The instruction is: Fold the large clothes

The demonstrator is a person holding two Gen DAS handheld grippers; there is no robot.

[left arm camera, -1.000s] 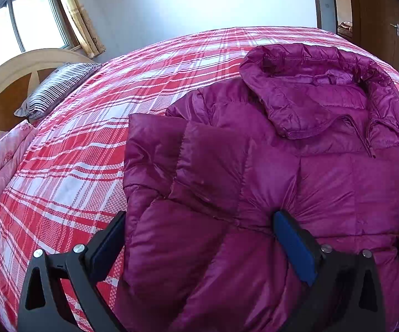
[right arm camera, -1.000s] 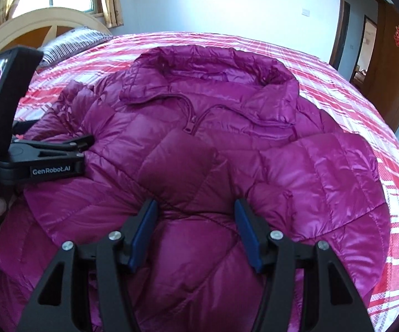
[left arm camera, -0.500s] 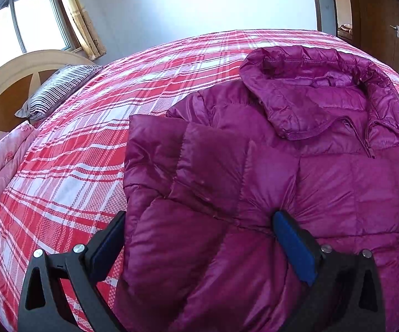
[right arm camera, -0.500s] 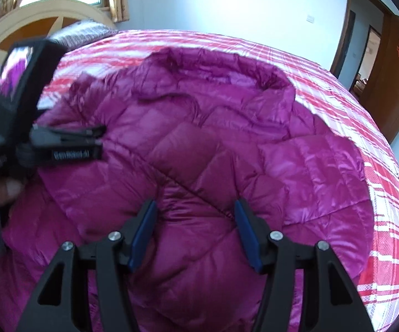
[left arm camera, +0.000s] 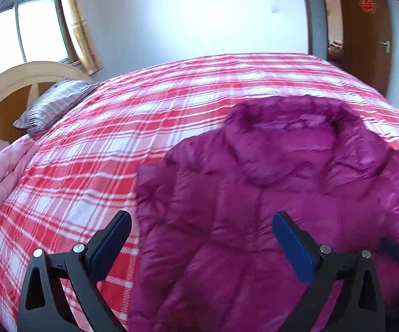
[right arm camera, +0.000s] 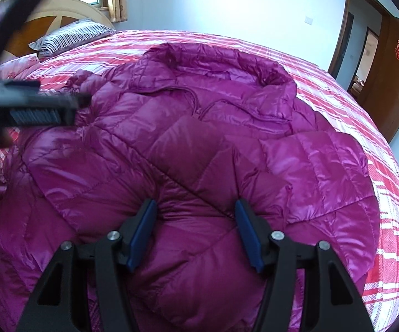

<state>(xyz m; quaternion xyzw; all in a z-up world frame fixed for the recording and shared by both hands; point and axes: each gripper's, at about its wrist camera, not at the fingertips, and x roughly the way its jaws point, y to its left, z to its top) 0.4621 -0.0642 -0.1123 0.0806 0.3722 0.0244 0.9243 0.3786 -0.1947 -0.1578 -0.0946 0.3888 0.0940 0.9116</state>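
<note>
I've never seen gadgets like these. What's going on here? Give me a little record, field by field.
Setting: bedroom, bed with red plaid bedspread
Garment: purple puffer jacket, lying front up, both sleeves folded across the chest
Collar: at the far end, zipper partly open
Left gripper: jaws wide open, straddling the jacket's left edge
Right gripper: jaws pressing in on a puffy fold of the jacket
Also on the bed: striped pillow by the wooden headboard
Background: window, brown door
</note>
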